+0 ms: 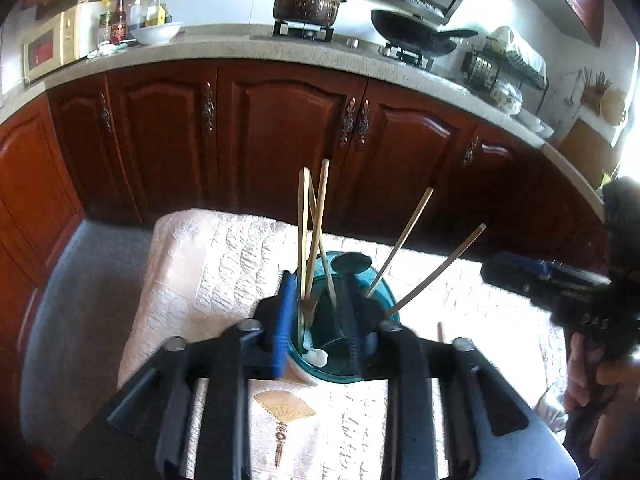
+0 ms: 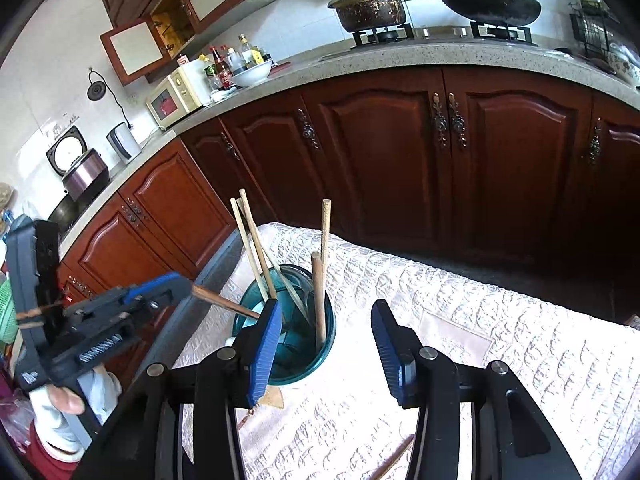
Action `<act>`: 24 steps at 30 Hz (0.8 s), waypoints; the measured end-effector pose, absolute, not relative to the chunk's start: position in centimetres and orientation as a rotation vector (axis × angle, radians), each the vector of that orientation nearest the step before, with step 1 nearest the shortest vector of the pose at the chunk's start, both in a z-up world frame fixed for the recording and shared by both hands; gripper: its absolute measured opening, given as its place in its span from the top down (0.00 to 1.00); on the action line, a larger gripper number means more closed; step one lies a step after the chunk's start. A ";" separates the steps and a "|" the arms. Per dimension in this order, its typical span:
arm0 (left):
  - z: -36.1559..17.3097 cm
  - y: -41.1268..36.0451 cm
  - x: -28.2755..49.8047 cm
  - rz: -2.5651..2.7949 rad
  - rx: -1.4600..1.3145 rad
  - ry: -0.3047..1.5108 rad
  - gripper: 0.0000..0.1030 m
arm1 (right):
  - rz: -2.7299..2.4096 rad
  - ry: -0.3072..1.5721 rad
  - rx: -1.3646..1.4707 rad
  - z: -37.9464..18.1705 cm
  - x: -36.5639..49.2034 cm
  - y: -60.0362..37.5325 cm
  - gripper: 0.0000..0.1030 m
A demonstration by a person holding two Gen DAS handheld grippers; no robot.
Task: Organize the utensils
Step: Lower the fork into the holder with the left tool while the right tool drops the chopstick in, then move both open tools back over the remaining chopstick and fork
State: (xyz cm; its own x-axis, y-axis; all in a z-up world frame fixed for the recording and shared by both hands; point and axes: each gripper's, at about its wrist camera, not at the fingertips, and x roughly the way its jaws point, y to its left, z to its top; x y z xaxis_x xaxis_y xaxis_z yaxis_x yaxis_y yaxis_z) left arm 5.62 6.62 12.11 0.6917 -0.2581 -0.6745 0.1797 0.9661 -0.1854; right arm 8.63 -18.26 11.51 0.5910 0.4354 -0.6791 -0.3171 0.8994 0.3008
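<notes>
Teal cup [image 1: 344, 320], perhaps glass, chopstick-filled [image 1: 316, 224]

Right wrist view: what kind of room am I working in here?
A home kitchen, most likely: a pot and wok sit on a gas stove, with a microwave on the counter above wooden cabinets.

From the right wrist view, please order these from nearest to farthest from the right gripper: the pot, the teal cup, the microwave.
1. Teal cup, just left of the right gripper, on the table.
2. Microwave, far left on the counter.
3. Pot, on the stove at the back.
</notes>
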 end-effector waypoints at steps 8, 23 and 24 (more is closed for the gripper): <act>14.1 5.6 2.9 -0.239 -0.095 0.714 0.59 | 0.425 0.848 0.139 10.5 6.8 -18.5 0.57; 13.1 -0.4 -1.8 -0.226 0.000 0.669 0.58 | 0.340 0.817 0.137 10.3 1.9 -20.6 0.57; 12.9 -0.7 -1.9 -0.229 0.003 0.670 0.58 | 0.331 0.817 0.137 10.2 1.6 -20.8 0.57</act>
State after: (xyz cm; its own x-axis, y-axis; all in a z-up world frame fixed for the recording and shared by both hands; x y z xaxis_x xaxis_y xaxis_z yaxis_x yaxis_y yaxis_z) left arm -1.95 -0.69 12.90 0.7599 -0.2094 -0.6154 0.2115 0.9748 -0.0705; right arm 1.58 -20.75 10.22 0.6367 0.3413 -0.6915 -0.2370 0.9399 0.2457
